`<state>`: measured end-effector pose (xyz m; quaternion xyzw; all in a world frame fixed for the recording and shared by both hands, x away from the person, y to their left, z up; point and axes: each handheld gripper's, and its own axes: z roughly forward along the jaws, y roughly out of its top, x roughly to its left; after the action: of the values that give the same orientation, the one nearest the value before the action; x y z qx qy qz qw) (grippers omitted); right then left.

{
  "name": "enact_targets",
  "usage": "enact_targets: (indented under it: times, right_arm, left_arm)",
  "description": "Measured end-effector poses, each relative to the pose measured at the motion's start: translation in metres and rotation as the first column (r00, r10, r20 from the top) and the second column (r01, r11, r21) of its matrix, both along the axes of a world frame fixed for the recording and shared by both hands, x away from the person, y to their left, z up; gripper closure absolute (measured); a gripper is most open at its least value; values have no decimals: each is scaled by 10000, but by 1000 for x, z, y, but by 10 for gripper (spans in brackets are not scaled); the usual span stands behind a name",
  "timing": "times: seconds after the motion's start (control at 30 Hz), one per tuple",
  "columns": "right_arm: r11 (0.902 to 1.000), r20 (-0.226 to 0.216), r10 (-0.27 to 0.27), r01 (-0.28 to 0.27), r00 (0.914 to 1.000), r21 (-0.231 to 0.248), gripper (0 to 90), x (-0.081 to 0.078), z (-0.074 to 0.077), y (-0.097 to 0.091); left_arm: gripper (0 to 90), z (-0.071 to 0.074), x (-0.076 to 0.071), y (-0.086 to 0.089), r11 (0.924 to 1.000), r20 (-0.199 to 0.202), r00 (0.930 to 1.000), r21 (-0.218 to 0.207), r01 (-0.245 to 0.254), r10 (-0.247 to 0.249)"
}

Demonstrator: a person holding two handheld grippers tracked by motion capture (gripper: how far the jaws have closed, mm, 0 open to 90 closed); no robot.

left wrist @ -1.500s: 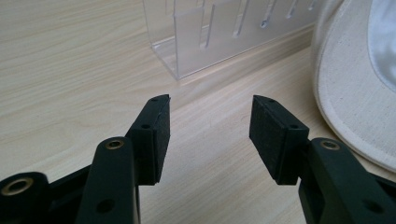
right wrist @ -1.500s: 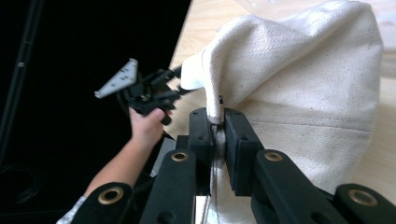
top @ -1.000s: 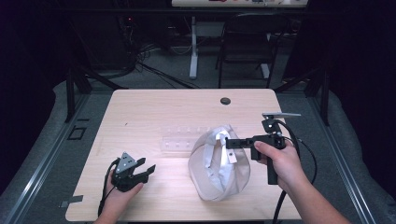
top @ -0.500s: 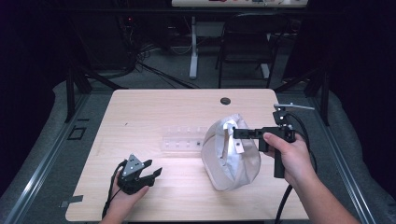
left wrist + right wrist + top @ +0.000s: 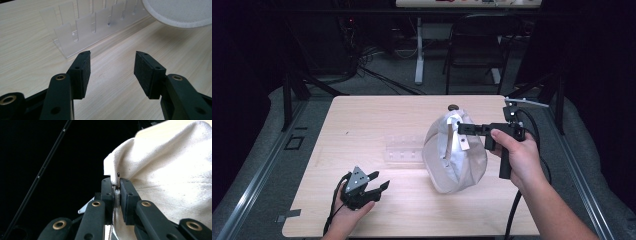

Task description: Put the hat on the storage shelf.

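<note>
On the light wooden table (image 5: 377, 120), the right gripper (image 5: 464, 129) is held above the right half of the surface, its jaws pressed together on the upper edge of a cream cloth bag (image 5: 454, 160). In the right gripper view the two black pads pinch a thin fold of the bag's (image 5: 172, 170) fabric between them, with the woven cloth spreading to the right and a dark background to the left. In the high view the bag hangs from that grip as a rounded, sagging shape right of the table's centre; its lower part looks to be touching or just above the wood, though the angle makes it hard to be sure. The right hand (image 5: 519, 155) wraps the gripper's handle, its cable trailing toward the near edge. Just left of the bag, a clear plastic rack (image 5: 404, 150) with upright slots lies on the table. The left gripper (image 5: 374, 186) sits low at the near left of the table, held in the left hand (image 5: 347, 215), its jaws spread apart with nothing between them. In the left gripper view the parted pads frame bare wood, with the rack (image 5: 92, 22) beyond and the bag's pale underside (image 5: 180, 12) at the far right.
</note>
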<state>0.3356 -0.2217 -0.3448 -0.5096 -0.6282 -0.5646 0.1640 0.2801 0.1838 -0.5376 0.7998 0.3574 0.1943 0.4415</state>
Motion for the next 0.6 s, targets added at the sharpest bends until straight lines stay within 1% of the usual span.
enact_targets:
  times: [0.03, 0.07, 0.13, 0.17, 0.2, 0.23, 0.27, 0.3, 0.33, 0.4, 0.5, 0.6]
  right_arm:
    - [10000, 75, -35, 35, 10000, 92, 824, 2, 3, 3]
    - [10000, 75, -35, 35, 10000, 92, 824, 2, 3, 3]
    - [9997, 312, -42, 35, 9995, 241, 824, 6, 4, 6]
    - [9995, 302, -31, 22, 9995, 311, 824, 7, 4, 7]
    - [9993, 397, -30, 15, 9992, 384, 824, 8, 4, 8]
    - [9990, 436, -91, 72, 9990, 436, 824, 10, 4, 9]
    - [9990, 436, -91, 72, 9990, 436, 824, 10, 4, 9]
    - [9988, 525, -143, 118, 9985, 485, 824, 13, 5, 11]
    - [9989, 580, -110, 84, 9983, 456, 824, 14, 5, 12]
    - [9990, 748, -170, 139, 9971, 422, 824, 16, 6, 14]
    - [9989, 1035, -344, 309, 9940, 349, 824, 18, 7, 18]
    - [9981, 1200, -410, 352, 9919, 501, 824, 21, 8, 21]
  left_arm:
    - [477, 2, -1, -2, 10000, 123, 9999, -36, 11, -10]
    - [477, 2, -1, -2, 10000, 123, 9999, -36, 11, -10]
    - [475, 5, -2, -4, 10000, 267, 9996, -50, 63, -62]
    - [475, 6, -2, -5, 9999, 319, 9994, -54, 94, -92]
    - [475, 6, -2, -5, 9999, 319, 9994, -54, 94, -92]
    - [476, 8, -3, -8, 9998, 409, 9990, -7, 177, -177]
    - [475, 8, -3, -8, 9998, 409, 9990, -7, 177, -177]
    - [474, 10, -4, -10, 9997, 529, 9983, 54, 254, -257]
    - [474, 11, -4, -11, 9997, 567, 9981, 23, 244, -245]
    - [475, 13, -4, -14, 9994, 568, 9978, -26, 339, -337]
    - [478, 17, -2, -18, 9983, 529, 9972, -220, 537, -525]
    - [480, 21, 1, -26, 9971, 585, 9957, -211, 728, -714]
